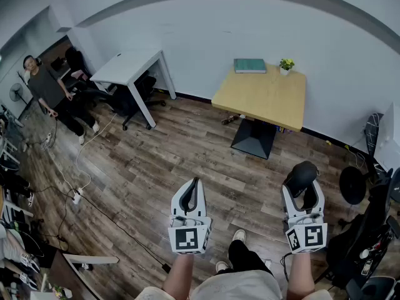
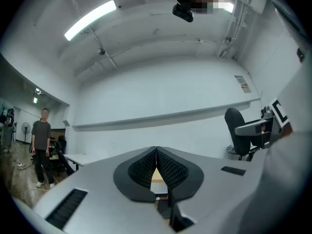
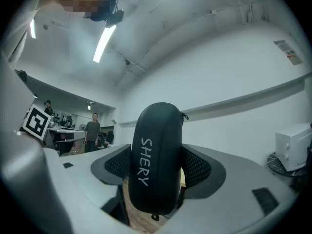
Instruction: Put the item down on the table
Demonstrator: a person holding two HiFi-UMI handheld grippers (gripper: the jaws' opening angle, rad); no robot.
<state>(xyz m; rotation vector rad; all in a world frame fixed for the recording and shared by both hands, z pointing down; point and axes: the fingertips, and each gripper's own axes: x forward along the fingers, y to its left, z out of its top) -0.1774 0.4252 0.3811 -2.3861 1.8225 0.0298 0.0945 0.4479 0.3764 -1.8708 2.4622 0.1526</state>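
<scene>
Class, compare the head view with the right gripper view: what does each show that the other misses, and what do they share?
Only the head view: the green book and small potted plant on the wooden table, and the jaws of the left gripper, together with nothing between them. Only the right gripper view: the white lettering SHERY on the black case, and a ceiling light strip. Both: the right gripper clamped on that case, held in the air short of the table.

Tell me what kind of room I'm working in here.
Most likely an office or lab workroom: a white desk with black office chairs on the left, a small wooden table bearing a green book and potted plant, and cables trailing over the wood-look floor.
</scene>
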